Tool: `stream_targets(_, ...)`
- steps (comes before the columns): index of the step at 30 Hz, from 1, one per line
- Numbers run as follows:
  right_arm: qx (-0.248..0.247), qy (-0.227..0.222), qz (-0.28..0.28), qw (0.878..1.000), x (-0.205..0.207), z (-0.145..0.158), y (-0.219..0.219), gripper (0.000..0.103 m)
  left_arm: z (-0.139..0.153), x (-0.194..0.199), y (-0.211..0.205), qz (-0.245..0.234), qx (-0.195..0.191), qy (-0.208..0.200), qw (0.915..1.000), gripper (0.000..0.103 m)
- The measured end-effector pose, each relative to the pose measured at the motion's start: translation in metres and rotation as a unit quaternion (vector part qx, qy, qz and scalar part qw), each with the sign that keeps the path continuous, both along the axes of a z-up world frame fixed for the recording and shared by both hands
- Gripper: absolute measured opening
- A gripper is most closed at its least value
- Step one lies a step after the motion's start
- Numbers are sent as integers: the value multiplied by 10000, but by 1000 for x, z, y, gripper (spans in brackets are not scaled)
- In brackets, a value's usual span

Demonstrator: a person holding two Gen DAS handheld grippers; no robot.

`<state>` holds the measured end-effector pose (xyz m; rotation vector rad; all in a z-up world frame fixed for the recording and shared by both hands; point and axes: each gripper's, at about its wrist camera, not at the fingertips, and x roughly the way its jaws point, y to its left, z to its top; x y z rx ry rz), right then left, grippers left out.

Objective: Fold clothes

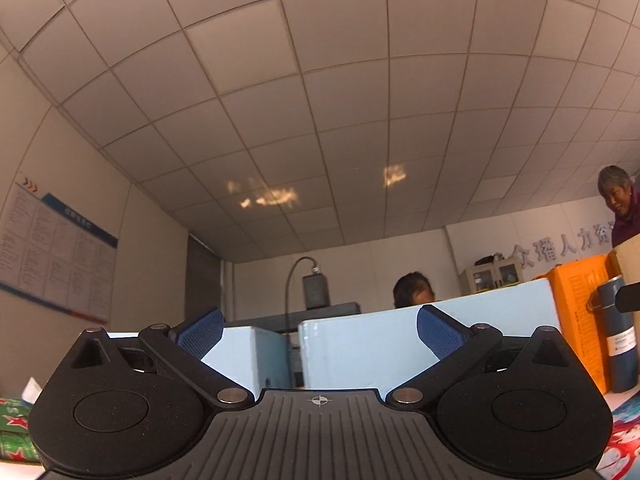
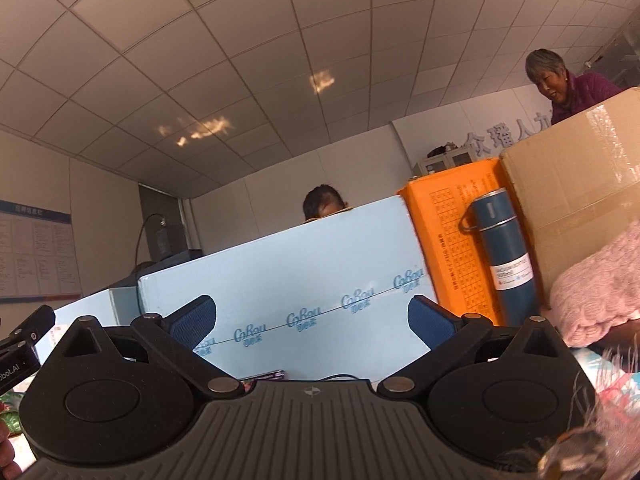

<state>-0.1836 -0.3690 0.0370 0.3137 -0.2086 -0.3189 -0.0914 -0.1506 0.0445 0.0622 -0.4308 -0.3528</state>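
Note:
Both grippers point up and forward at the ceiling and hold nothing. My left gripper (image 1: pixel 318 332) is open, its blue pads (image 1: pixel 200 334) wide apart. My right gripper (image 2: pixel 312 322) is open too, with blue pads (image 2: pixel 192 322) wide apart. A folded pink knitted garment (image 2: pixel 600 296) lies at the right edge of the right wrist view, to the right of the right gripper and apart from it. A fuzzy pale fabric edge (image 2: pixel 592 420) shows at the lower right of that view. No garment shows in the left wrist view.
A light blue carton (image 2: pixel 288 276) stands ahead of both grippers (image 1: pixel 400 344). Right of it are an orange box (image 2: pixel 448 240), a blue flask (image 2: pixel 504 252) and a brown cardboard box (image 2: pixel 572 176). Two people (image 2: pixel 560 84) are behind. The other gripper's body (image 2: pixel 20 348) shows at left.

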Motion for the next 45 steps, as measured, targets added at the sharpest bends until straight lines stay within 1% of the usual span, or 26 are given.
stream_targets(5,284,-9,-916,9954,-37,-4,-64,103,8,-1,-66,-886,211,34,9958,103)
stream_targets(7,401,-16,-1293,9908,-49,-6,-92,103,9,4,-94,-1306,322,243,9906,103)
stream_targets(9,644,-1,-1720,9830,-63,-11,-124,103,8,9,-120,-1756,415,670,9813,103)
stream_targets(10,838,-1,-1919,9778,-69,-13,-141,103,8,15,-134,-1998,469,967,9739,103)
stream_targets(12,1276,6,-2316,9644,-81,-19,-177,103,7,26,-158,-2461,560,1584,9546,103)
stream_targets(15,1916,74,-2631,9455,-93,-25,-231,103,-2,43,-190,-2904,670,2351,9252,103)
stream_targets(16,2110,80,-2682,9399,-96,-27,-247,103,-5,47,-198,-2968,698,2479,9196,103)
stream_targets(17,2303,84,-2729,9340,-100,-28,-262,103,-7,50,-208,-3014,748,2535,9161,103)
stream_targets(20,2921,39,-2767,9155,-100,-35,-305,103,-14,52,-240,-3120,977,2613,9082,103)
stream_targets(22,3267,20,-2551,9101,-95,-43,-322,103,-22,55,-257,-3245,1073,2774,8979,103)
stream_targets(24,3395,-11,-2268,9128,-90,-55,-329,103,-33,60,-275,-3389,1090,3028,8841,103)
stream_targets(25,3423,4,-2188,9138,-89,-61,-330,103,-38,65,-286,-3446,1047,3263,8740,103)
stream_targets(26,3409,110,-2180,9144,-87,-63,-330,103,-42,72,-299,-3503,947,3553,8615,103)
stream_targets(28,3367,186,-2099,9177,-88,-66,-331,103,-50,85,-325,-3624,723,4144,8317,103)
stream_targets(29,3362,150,-2088,9182,-88,-67,-332,103,-52,88,-336,-3671,643,4323,8211,103)
stream_targets(32,3344,124,-2103,9186,-89,-71,-335,101,-58,92,-366,-3791,447,4694,7962,103)
stream_targets(33,3286,192,-2137,9198,-88,-71,-334,100,-60,92,-377,-3810,454,4766,7909,103)
stream_targets(35,3163,340,-2244,9211,-84,-69,-329,97,-65,90,-397,-3826,546,4861,7838,103)
stream_targets(37,3055,476,-2380,9207,-81,-69,-326,87,-68,86,-414,-3836,660,4942,7774,102)
stream_targets(39,2971,537,-2442,9215,-79,-69,-324,70,-70,80,-418,-3853,725,4872,7803,97)
stream_targets(40,2931,542,-2443,9228,-79,-69,-324,67,-69,76,-418,-3910,786,4790,7820,86)
stream_targets(41,2876,523,-2425,9251,-78,-68,-323,61,-69,74,-418,-3974,846,4709,7830,68)
stream_targets(42,2820,504,-2406,9274,-78,-68,-322,52,-67,72,-417,-4030,899,4637,7839,62)
stream_targets(43,2763,483,-2382,9298,-78,-68,-321,48,-65,68,-414,-4068,936,4514,7887,48)
stream_targets(44,2691,449,-2302,9341,-77,-67,-320,45,-62,64,-409,-4096,965,4365,7952,40)
stream_targets(45,2618,415,-2222,9383,-77,-66,-319,42,-59,60,-405,-4122,995,4215,8016,39)
